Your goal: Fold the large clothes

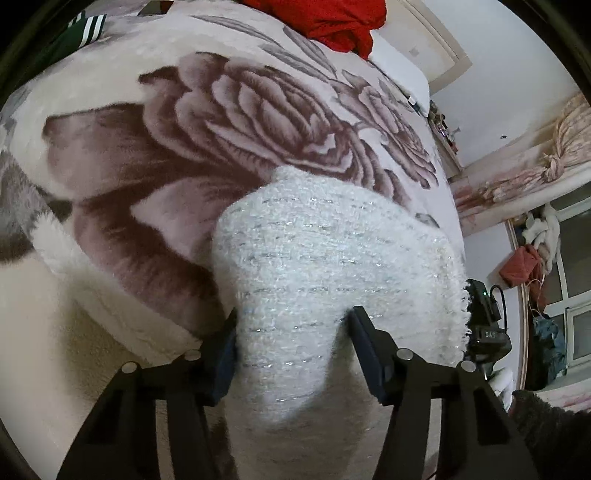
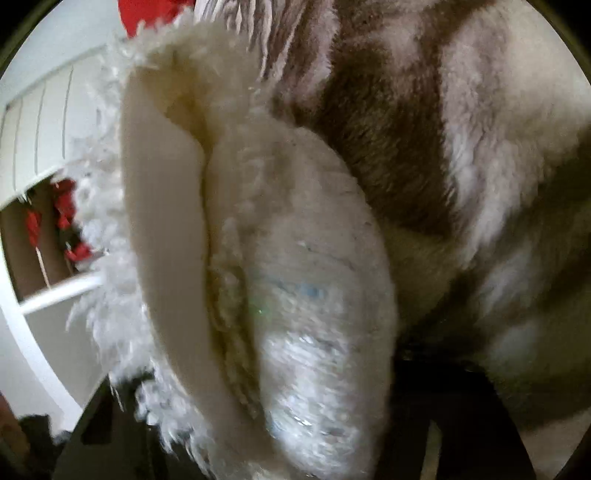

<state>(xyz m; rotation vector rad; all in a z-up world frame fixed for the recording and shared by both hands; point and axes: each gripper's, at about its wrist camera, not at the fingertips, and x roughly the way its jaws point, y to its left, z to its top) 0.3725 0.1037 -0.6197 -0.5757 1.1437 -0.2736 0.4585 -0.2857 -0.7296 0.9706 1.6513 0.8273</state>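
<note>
We hold a white fuzzy garment [image 1: 325, 266] over the rose-print blanket [image 1: 192, 122].

Our left gripper [image 1: 291, 325] pinches a fold of it; its long axis runs away from us, fringed edge [image 1: 463, 310] at right. Bare blanket lies open beyond, up to a red cloth [image 1: 332, 22]. Our right gripper's fingers are buried under the garment [image 2: 295, 258]; we cannot tell their grip.

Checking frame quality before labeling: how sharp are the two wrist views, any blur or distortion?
Left wrist: mostly sharp, the white knit garment and flowered blanket show fibre detail; strong fisheye bending at the edges, dark corners. Right wrist: motion-blurred and too close, the garment fills the frame as a smear, and the gripper is buried under it.
</note>
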